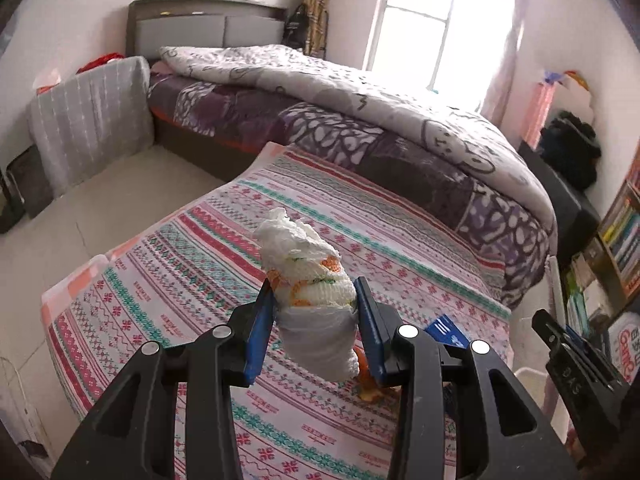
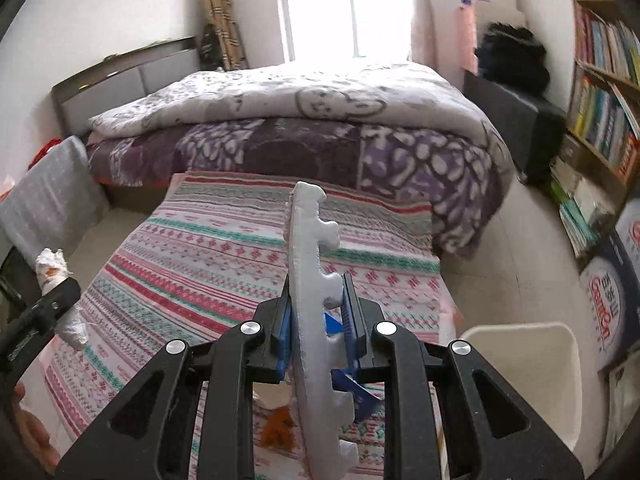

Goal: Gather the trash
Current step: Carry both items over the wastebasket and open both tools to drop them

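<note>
My left gripper is shut on a crumpled white tissue wad with orange print, held above the patterned table cloth. It also shows at the left of the right wrist view. My right gripper is shut on a long white foam strip with notched edges, held upright above the cloth. An orange peel and a blue packet lie on the cloth below the grippers. A white bin stands on the floor to the right.
A bed with a purple and white duvet stands behind the table. A bookshelf lines the right wall, with boxes below it. A grey padded bag leans at the left.
</note>
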The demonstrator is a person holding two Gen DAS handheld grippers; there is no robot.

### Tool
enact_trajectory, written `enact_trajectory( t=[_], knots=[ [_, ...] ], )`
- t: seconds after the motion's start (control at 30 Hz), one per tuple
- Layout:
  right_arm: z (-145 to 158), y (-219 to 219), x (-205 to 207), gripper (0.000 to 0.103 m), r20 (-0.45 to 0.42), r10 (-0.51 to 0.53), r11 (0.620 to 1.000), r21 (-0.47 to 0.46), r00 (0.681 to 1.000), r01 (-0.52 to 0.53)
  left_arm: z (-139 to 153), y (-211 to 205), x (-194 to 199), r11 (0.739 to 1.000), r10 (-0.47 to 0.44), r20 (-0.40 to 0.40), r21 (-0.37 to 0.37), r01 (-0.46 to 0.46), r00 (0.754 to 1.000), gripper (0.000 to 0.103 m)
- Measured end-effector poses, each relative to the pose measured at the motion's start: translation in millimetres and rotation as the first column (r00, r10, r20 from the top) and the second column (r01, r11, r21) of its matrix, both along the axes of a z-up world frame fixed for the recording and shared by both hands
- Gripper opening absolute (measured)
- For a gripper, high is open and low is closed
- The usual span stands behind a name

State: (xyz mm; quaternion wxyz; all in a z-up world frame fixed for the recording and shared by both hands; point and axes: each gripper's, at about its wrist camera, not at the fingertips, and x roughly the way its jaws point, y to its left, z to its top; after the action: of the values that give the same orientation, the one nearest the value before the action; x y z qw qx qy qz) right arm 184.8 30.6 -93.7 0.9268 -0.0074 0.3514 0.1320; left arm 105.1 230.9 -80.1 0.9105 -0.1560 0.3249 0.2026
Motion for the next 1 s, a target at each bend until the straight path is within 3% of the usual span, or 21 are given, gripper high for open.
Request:
enact_trajectory(
  t=[0.13, 1.0],
  knots=[
    [-7, -18, 9, 0.020, -0.036, -0.038, 0.999, 0.021, 0.999, 0.039, -4, -19, 8, 0.999, -0.038, -0.015, 0.017, 0.038, 0.999, 0.040],
    [10, -120, 15, 0.021, -0.037, -0.168, 0.983, 0.068, 0.985, 0.170, -2, -139, 45, 0.969, -0.236, -0.028, 0.064, 0.237, 0.971, 0.040]
  ],
)
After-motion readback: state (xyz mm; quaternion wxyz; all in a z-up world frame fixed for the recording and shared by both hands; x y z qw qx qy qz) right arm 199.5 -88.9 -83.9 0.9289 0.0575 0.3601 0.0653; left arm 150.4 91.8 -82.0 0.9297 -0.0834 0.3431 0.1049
